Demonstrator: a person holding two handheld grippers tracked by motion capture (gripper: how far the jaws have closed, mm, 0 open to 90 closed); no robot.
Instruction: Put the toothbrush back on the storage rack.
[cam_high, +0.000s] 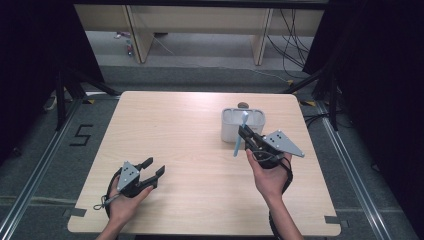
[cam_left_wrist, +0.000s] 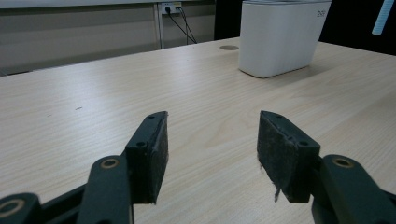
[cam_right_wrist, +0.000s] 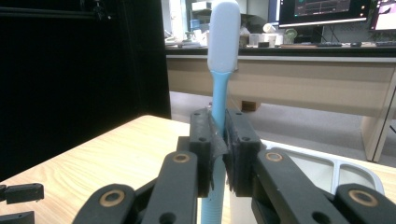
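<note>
Risk first: toothbrush is pinched mid-handle in my R gripper, a thin round handle between flat pads, so it could pivot or slip if I tilt fast. Looks to me like the job is dropping it into the white holder. If the lower end catches the holder's rim or divider on the way down, the brush gets levered out of the grip, or the light holder tips or skids toward the counter's far edge.

R jaws: clamped together on the brush, head up above the pads, handle tail hanging below. Brush sits just in front of the holder, over the counter's right half.

L gripper: jaws apart, nothing between, hovering low nr the counter's near-left corner, well apart from holder.
</note>
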